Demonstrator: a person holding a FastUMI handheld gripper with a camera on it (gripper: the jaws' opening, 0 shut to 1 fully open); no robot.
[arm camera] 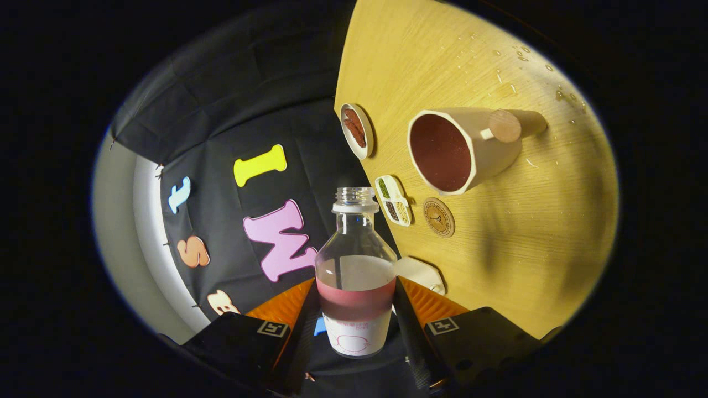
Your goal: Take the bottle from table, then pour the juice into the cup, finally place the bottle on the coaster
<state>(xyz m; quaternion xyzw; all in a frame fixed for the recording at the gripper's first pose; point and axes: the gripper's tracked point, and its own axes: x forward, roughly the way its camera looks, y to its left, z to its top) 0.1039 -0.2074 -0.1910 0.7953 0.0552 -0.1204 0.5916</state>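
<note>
Clear plastic uncapped bottle [355, 271] with red juice sits lower centre, clamped by both fingers of the gripper [357, 309]; beige cup [470, 146] upper right seems already filled, round cork coaster [438, 217] between; overtilting may spill onto the wooden table [542, 232]

Brightness: the wooden table [498, 243] is well lit and warm yellow; the cloth wall is dim.
Shadows: soft dark smudges lie on the table beyond the coaster [439, 217]; the cup [462, 148] is dark inside.
Glare: small glints on water drops near the table's far edge, and on the clear bottle [355, 271] held between the gripper [355, 315] fingers.
Distortion: strong fisheye bend; the table edge curves.
Focus: centre sharp, rim soft and darkened.
</note>
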